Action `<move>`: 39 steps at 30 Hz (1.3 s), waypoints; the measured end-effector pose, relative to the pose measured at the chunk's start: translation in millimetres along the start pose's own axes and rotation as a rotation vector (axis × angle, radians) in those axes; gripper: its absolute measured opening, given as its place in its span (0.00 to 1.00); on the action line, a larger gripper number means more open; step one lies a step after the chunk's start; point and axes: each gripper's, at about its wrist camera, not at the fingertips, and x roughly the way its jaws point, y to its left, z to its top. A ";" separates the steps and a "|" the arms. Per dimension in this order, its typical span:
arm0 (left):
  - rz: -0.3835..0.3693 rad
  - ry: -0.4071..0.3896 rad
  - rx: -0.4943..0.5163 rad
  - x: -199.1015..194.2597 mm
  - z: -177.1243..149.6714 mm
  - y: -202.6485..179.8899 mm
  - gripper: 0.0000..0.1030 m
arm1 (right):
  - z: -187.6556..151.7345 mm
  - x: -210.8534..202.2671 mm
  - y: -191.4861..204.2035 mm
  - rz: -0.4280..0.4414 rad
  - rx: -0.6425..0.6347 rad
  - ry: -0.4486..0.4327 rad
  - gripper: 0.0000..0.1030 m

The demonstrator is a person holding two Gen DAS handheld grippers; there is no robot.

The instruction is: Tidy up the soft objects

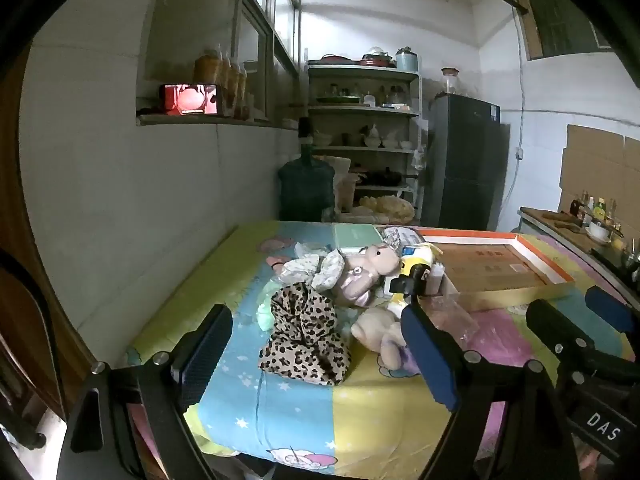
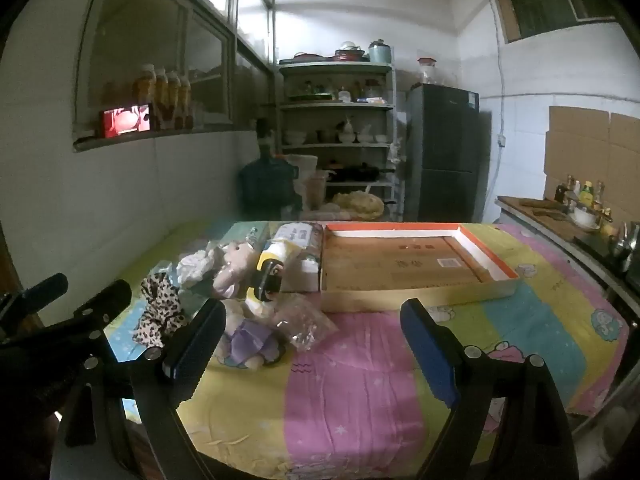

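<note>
On the tabletop under a pastel patchwork quilt (image 2: 352, 360), a heap of soft things: crumpled leopard-print cloth (image 1: 304, 332), pink plush pig (image 1: 364, 276), beige plush doll (image 1: 380, 336) in lilac, crinkly clear bag (image 2: 304, 320). Beyond, shallow orange-rimmed cardboard tray (image 2: 416, 292). Left tongs (image 1: 320, 352) spread wide, empty, just short of the cloth; right tongs (image 2: 312, 344) equally wide, empty, near the bag.

open claw (image 1: 316, 360), leopard cloth (image 1: 305, 340), plush toys (image 1: 368, 276)

I see white walls, dim light. Open shelf rack (image 2: 336, 128) w/ bowls & pots at the back wall, dark fridge (image 2: 444, 152) right of it, water jug (image 1: 306, 186) left, glazed window (image 1: 208, 48) along left wall.
</note>
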 end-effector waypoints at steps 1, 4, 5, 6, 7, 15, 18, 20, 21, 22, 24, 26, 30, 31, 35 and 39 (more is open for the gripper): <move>-0.002 -0.001 -0.002 -0.6 0.0 0.3 0.83 | 0.0 -0.1 0.1 0.000 0.001 -0.003 0.87; -0.001 -0.011 -0.007 -4.2 -0.2 1.4 0.81 | 0.0 -0.2 0.4 0.001 0.000 -0.001 0.87; -0.001 0.008 -0.005 -1.0 0.4 1.5 0.81 | -0.1 -0.2 0.7 0.000 -0.002 -0.001 0.87; -0.002 0.008 -0.005 -1.2 0.5 1.7 0.81 | -0.2 -0.3 1.0 0.001 -0.002 -0.001 0.87; -0.004 0.010 -0.004 -1.6 0.3 2.2 0.81 | -0.3 -0.2 1.3 0.002 -0.004 -0.001 0.87; -0.008 0.015 -0.002 -2.0 2.3 3.5 0.81 | -2.4 -0.2 -1.9 0.006 -0.002 0.002 0.87; -0.009 0.016 0.000 -0.7 -0.5 2.3 0.81 | 0.5 -0.1 2.7 0.004 -0.002 0.002 0.87; -0.009 0.013 0.000 -3.0 -1.6 2.3 0.81 | 0.7 -0.1 3.1 0.004 -0.003 0.002 0.87; -0.009 0.013 0.000 -3.5 -1.3 2.8 0.81 | 0.6 -0.3 3.3 0.004 -0.004 0.001 0.87; -0.010 0.015 0.001 -3.2 -0.9 2.4 0.81 | 0.3 -0.3 2.7 0.005 -0.004 0.002 0.87; -0.010 0.015 0.002 -1.5 -1.2 2.1 0.81 | 0.3 -0.4 2.7 0.006 -0.004 0.002 0.87; -0.011 0.016 0.002 -1.7 -0.8 2.3 0.81 | 0.7 -0.3 3.7 0.004 -0.004 0.001 0.87; -0.010 0.015 0.002 -1.7 -1.0 1.8 0.81 | 0.4 -0.8 3.1 0.006 -0.004 0.002 0.87; -0.011 0.015 0.003 -1.7 -0.9 1.9 0.81 | 0.5 -0.9 3.1 0.006 -0.004 0.002 0.87; -0.012 0.016 0.003 -1.8 -0.6 2.3 0.81 | 0.3 -1.4 7.7 0.007 -0.006 0.002 0.87; -0.011 0.015 0.001 -2.3 -0.7 2.3 0.81 | -0.3 -1.7 6.7 0.006 -0.006 0.001 0.87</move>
